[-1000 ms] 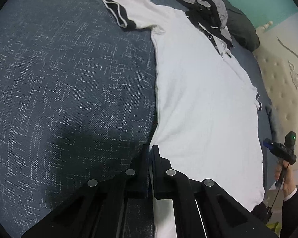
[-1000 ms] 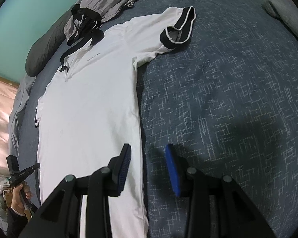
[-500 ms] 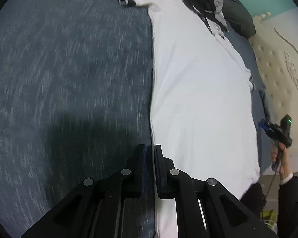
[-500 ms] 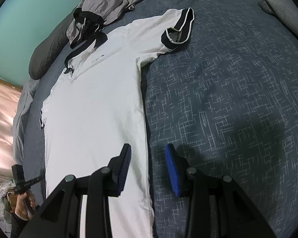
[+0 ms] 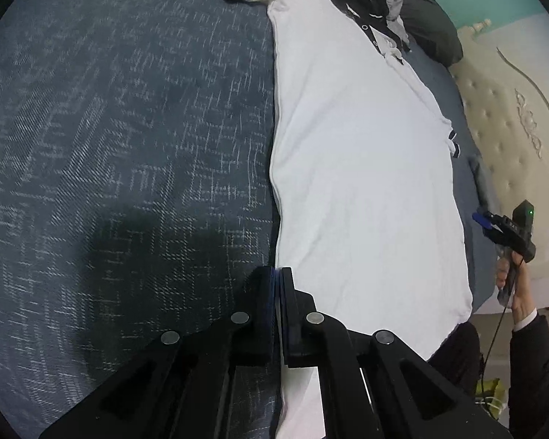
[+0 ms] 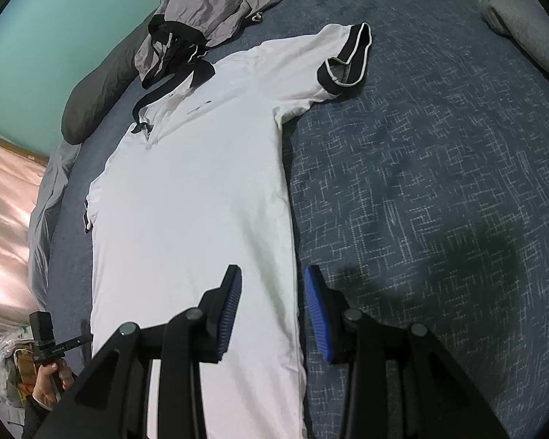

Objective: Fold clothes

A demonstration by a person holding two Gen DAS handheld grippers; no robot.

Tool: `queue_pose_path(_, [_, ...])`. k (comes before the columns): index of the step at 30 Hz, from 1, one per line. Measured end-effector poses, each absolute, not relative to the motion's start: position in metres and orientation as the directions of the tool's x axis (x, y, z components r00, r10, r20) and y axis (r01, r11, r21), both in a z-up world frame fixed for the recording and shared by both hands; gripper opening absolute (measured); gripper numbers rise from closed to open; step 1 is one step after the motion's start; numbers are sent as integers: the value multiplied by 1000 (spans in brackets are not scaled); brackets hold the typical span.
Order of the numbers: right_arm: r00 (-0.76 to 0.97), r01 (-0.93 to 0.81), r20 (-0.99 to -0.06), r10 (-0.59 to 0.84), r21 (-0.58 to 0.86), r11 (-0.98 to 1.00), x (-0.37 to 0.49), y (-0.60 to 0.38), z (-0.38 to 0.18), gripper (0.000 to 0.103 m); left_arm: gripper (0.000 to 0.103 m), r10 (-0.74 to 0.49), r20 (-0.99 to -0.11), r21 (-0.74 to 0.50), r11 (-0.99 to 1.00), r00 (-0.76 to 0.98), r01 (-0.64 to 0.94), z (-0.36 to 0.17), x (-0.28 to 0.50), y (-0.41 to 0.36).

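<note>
On the dark blue bedspread [image 5: 120, 153] the white shirt [image 5: 355, 168] lies flat, ready for its first fold: the left gripper [image 5: 276, 292] is pressed together at one side seam, seemingly empty, the right gripper [image 6: 272, 292] spread astride the other, so each must next pinch its edge.

Count on my bed [image 6: 439, 190]: one white polo shirt [image 6: 194, 197], one grey-and-black garment [image 6: 201, 25] bunched at its collar, one dark pillow [image 6: 95, 98], one grey pillow [image 6: 527, 36]. Two hand-held grippers: my left [image 5: 276, 281], my right [image 6: 272, 292].
</note>
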State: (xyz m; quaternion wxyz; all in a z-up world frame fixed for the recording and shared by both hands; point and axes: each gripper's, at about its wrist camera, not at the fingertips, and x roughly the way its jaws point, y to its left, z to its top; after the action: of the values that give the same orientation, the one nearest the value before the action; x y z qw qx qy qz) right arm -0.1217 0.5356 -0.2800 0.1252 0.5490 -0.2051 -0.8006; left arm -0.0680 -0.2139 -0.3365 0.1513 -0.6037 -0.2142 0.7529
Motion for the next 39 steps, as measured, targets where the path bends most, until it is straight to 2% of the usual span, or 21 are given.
queue_pose_path(10, [-368, -34, -821, -436, 480, -876, -116, 538, -279, 36, 5, 447, -879, -458, -889, -166, 31, -337, -64, -211])
queue_pose_path(13, [-374, -31, -818, -437, 482, -876, -115, 540, -276, 36, 24, 462, -873, -472, -881, -157, 33, -335, -59, -214])
queue_pose_path(15, [-377, -34, -816, -438, 485, -874, -114, 541, -275, 36, 27, 466, -873, -474, -880, -142, 25, -336, -54, -215])
queue_pose_path(21, [-375, -38, -816, -441, 489, -872, -112, 541, -277, 36, 25, 463, -881, -464, -886, -99, -11, -338, -45, -215])
queue_pose_path(22, [-374, -40, -815, -442, 491, -870, -112, 541, -277, 36, 20, 462, -882, -462, -887, -94, -15, -339, -46, -214])
queue_pose_path(23, [-374, -41, -814, -444, 493, -869, -112, 541, -278, 36, 2, 464, -881, -464, -886, -91, -16, -340, -47, -215])
queue_pose_path(32, [-372, -35, -811, -452, 499, -866, -112, 536, -277, 36, 2, 469, -876, -473, -881, -115, 3, -338, -41, -231])
queue_pose_path(39, [-376, -35, -809, -452, 500, -866, -110, 538, -274, 36, 3, 457, -885, -458, -889, -94, -7, -336, -49, -213])
